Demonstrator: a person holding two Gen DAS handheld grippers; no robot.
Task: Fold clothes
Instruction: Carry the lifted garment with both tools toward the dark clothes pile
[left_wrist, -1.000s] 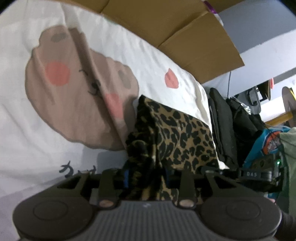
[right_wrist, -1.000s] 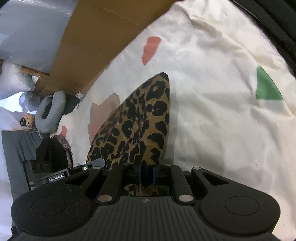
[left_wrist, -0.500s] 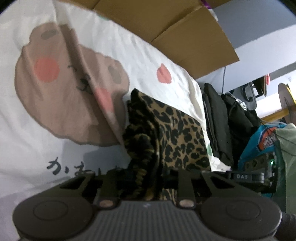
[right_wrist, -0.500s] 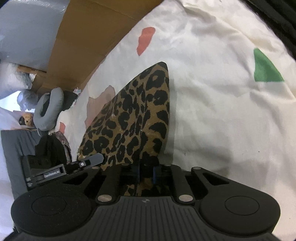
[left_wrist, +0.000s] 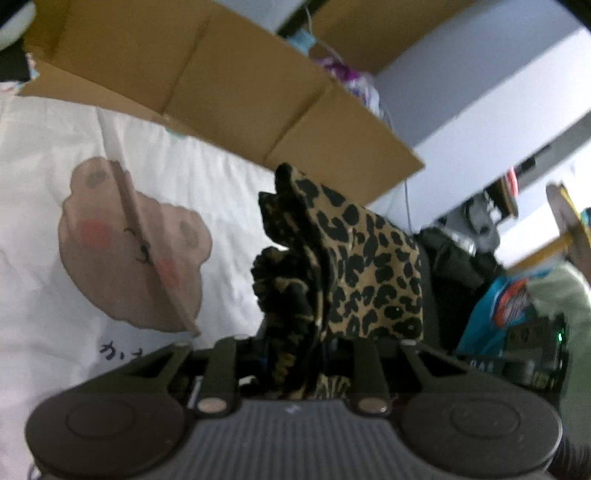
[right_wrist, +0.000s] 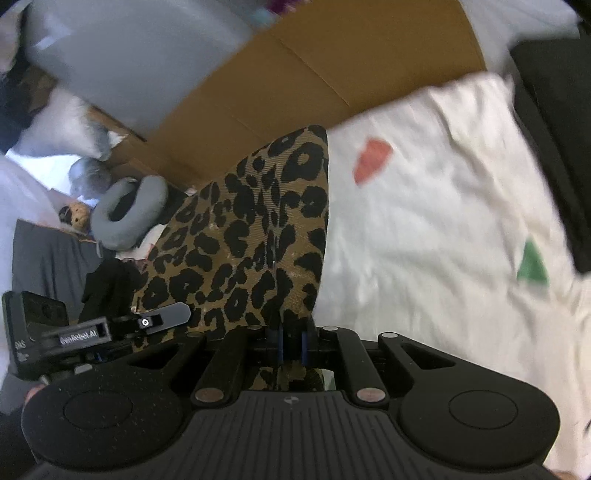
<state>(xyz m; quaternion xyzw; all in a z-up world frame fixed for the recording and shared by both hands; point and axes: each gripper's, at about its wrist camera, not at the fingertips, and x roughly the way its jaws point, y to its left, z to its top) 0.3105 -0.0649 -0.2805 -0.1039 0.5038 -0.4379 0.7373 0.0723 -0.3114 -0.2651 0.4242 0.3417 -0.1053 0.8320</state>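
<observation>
The tan and black leopard-print fabric garment (left_wrist: 373, 266) hangs between my two grippers, lifted off the bed. In my left wrist view it rises straight up from the fingers, bunched into dark gathered folds on the left and flatter on the right. In my right wrist view the same cloth (right_wrist: 255, 240) stands as a broad, fairly flat panel tapering to an upper corner, leaning left of the fingers.

My left gripper (left_wrist: 295, 354) is pinched narrow with a thick wad of the garment clamped between its black fingers. My right gripper (right_wrist: 290, 341) is nearly closed too, its blue-edged pads (right_wrist: 279, 343) gripping the lower edge of the cloth.

Beneath and behind the garment lies the white bedsheet (left_wrist: 44, 295) printed with a brown cartoon bear face with pink cheeks (left_wrist: 129, 243); on the right side the sheet (right_wrist: 424, 258) shows a red patch (right_wrist: 371, 160) and a green triangle (right_wrist: 532, 262). Flat brown cardboard (left_wrist: 221, 92) stands along the far edge of the bed. A pile of black clothes (left_wrist: 454, 273) sits just past the garment on my left view's right side. A grey U-shaped neck pillow (right_wrist: 129, 212) rests beyond the cloth in my right view. Both views are somewhat blurred.
</observation>
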